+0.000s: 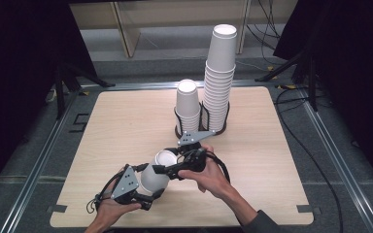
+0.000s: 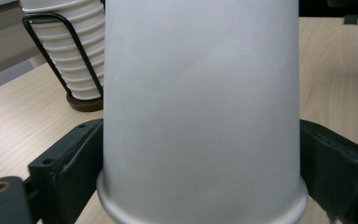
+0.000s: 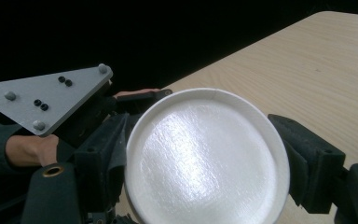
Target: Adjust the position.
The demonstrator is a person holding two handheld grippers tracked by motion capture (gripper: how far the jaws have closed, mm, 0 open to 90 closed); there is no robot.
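Paper cup [image 1: 156, 171] (smooth, white, tapered) sits clamped between left gripper [image 1: 148, 187] and right gripper [image 1: 167, 162] over pale wooden table [image 1: 126, 126]

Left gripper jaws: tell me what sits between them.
A white paper cup sits between the jaws of the left gripper, which flank it near the rim, as the left gripper view shows.

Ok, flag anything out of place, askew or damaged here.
Nothing stands out. One paper cup is held on its side between left gripper and right gripper; both cup stacks stand upright in their wire holder.
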